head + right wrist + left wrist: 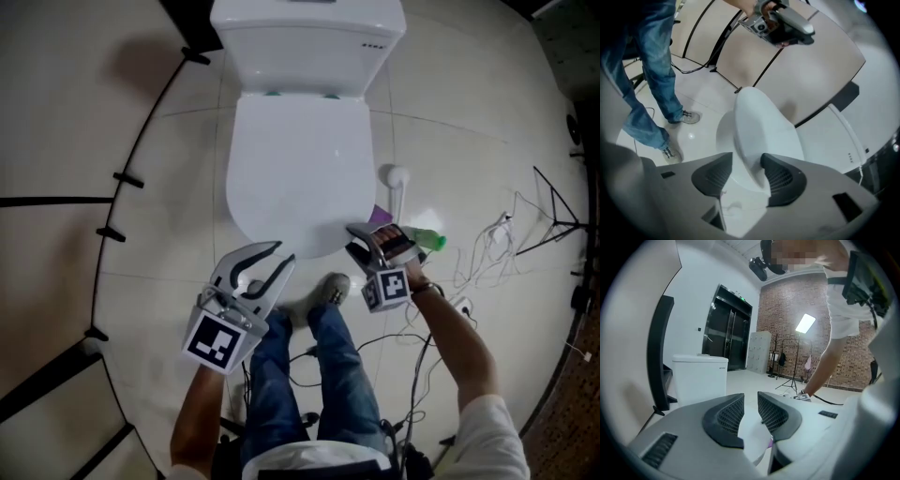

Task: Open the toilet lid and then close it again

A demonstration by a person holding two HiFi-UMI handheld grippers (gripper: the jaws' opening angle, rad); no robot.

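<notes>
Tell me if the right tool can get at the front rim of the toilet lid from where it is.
Probably yes. The right tool has its jaws apart, the front rim of the toilet lid sits between them, and nothing lies in the way.

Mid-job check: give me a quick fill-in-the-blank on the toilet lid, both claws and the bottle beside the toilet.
1. The toilet lid lies ___, not raised.
2. The right claw has its jaws ___, with the lid's front edge seen between them.
3. The left claw holds ___.
4. The bottle near the right claw is ___ in colour.
Missing words: down; apart; nothing; green.
</notes>
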